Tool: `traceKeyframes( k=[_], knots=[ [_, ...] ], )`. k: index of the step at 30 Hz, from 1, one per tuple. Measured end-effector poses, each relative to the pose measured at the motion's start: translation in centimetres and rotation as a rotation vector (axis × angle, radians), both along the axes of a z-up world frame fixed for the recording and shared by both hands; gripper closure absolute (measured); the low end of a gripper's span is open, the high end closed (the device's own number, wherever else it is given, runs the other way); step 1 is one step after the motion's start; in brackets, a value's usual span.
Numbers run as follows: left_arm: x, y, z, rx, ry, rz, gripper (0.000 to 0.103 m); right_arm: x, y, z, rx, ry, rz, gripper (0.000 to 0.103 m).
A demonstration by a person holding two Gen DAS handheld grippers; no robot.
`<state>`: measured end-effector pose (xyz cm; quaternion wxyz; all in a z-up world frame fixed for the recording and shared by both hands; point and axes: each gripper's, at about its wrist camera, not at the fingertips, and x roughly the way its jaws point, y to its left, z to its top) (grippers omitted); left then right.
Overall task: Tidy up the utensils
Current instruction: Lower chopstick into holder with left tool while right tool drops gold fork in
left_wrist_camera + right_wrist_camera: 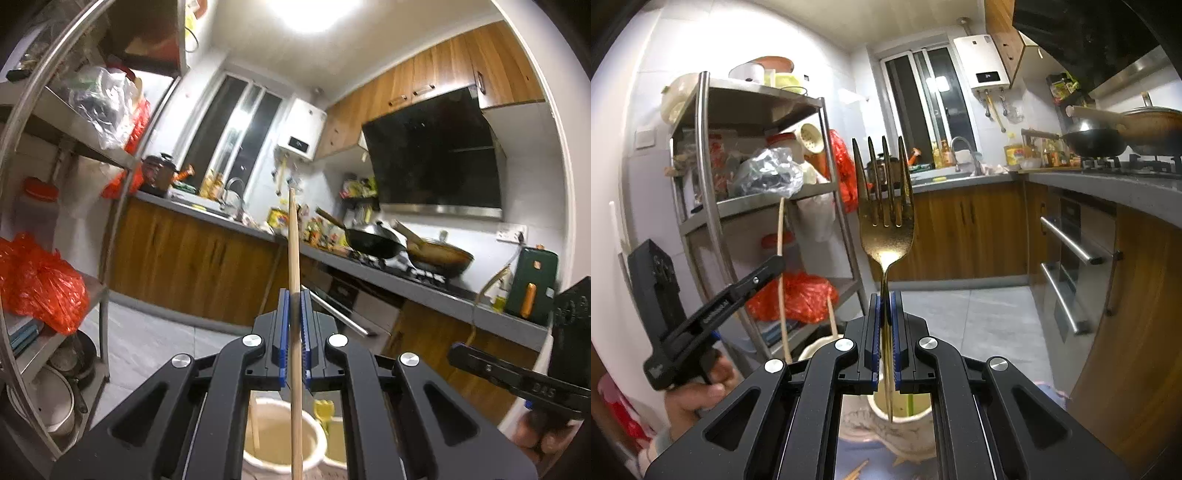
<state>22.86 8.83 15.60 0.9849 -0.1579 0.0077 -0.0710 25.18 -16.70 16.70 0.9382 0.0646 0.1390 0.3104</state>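
Observation:
My left gripper [294, 295] is shut on a wooden chopstick [294, 240] held upright, its lower end over a white holder cup [280, 435] that has another chopstick leaning in it. My right gripper [885, 295] is shut on a gold fork [884, 206], tines up, with the handle tip down inside a second white cup [901, 421]. In the right wrist view the left gripper [772, 267] shows at the left with its chopstick [781, 280] over the other cup [816, 349]. The right gripper's body [517, 376] shows at the right of the left wrist view.
A metal shelf rack [713, 206] with bags and jars stands at the left. A counter [388, 273] with woks on a stove [406, 262], sink and bottles runs along the far side. An oven handle [1071, 243] is at the right. Loose chopsticks [858, 470] lie below the cups.

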Motion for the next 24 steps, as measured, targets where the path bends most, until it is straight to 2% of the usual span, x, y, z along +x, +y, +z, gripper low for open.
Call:
traceKeyframes(
  k=[3,8,15,24],
  knots=[
    [0.5,0.1,0.0,-0.022,-0.029,0.029,0.098,0.3,0.3,0.6,-0.002,-0.023,-0.018,0.096],
    [1.7,-0.8,-0.6,0.016,-0.048,0.065,0.098,1.0,1.0,0.3,-0.011,-0.036,-0.029,0.097],
    [3.3,-2.1,-3.1,0.081,0.013,0.087,0.097,2.6,2.4,-2.0,-0.04,-0.014,-0.057,0.097],
    [2.6,-3.0,-5.3,0.133,0.121,0.097,0.097,3.6,4.6,-5.1,-0.229,0.071,-0.045,0.096]
  ],
)
